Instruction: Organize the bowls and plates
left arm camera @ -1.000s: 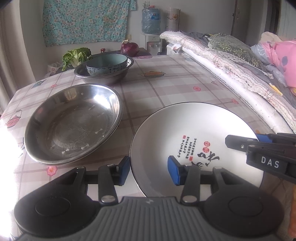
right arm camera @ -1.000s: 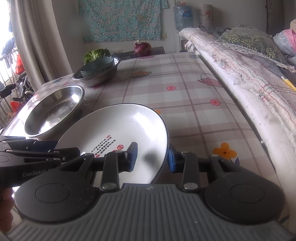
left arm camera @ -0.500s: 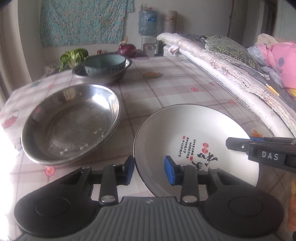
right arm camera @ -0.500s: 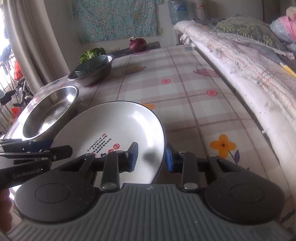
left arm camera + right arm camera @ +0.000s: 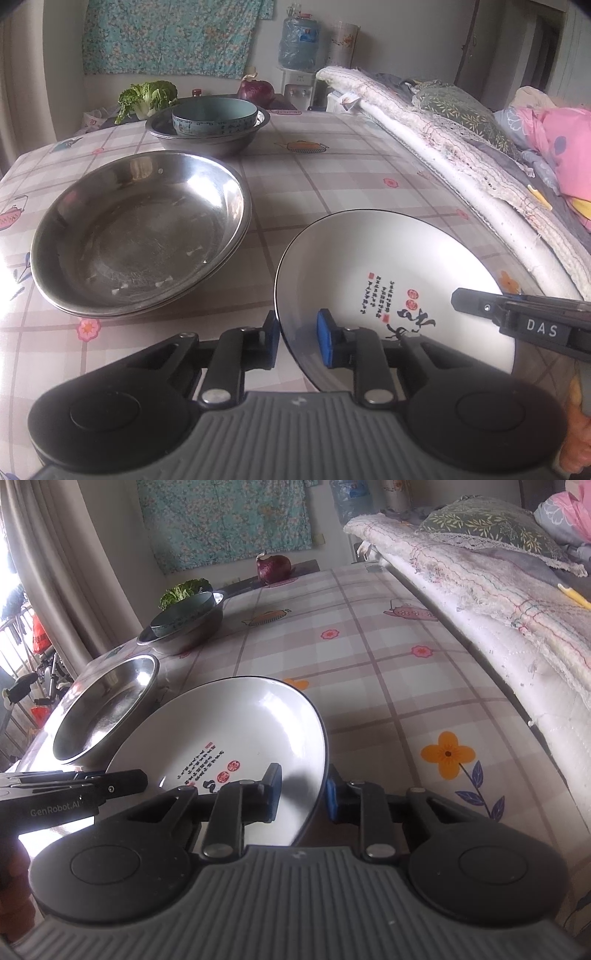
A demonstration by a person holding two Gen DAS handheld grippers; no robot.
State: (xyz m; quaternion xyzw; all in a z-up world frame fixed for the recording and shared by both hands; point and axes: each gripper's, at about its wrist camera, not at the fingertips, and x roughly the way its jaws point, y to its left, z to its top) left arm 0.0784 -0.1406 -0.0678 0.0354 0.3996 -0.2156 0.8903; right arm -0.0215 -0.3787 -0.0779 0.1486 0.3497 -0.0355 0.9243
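A white plate (image 5: 388, 258) with a black rim and red-and-black writing lies at the near right of the checked tablecloth. My left gripper (image 5: 297, 339) straddles its near-left rim; the jaws are closing, with a narrow gap still beside the rim. My right gripper (image 5: 303, 794) straddles the plate's (image 5: 240, 720) near-right rim, its jaws also closing and not pressing. Each gripper shows in the other's view: the right one (image 5: 517, 317), the left one (image 5: 74, 786). Stacked steel plates (image 5: 140, 229) sit left of the white plate. Farther back, a teal bowl (image 5: 214, 116) rests inside a steel bowl (image 5: 207, 142).
A green cabbage (image 5: 147, 96) and a red onion (image 5: 256, 88) sit at the table's far end. A padded quilt (image 5: 461, 162) runs along the right side of the table. A water dispenser (image 5: 298, 44) stands behind. The table's left edge is close beside the steel plates.
Both pairs of jaws have narrowed around the white plate's rim. The plate and both hands have stayed about where they were.
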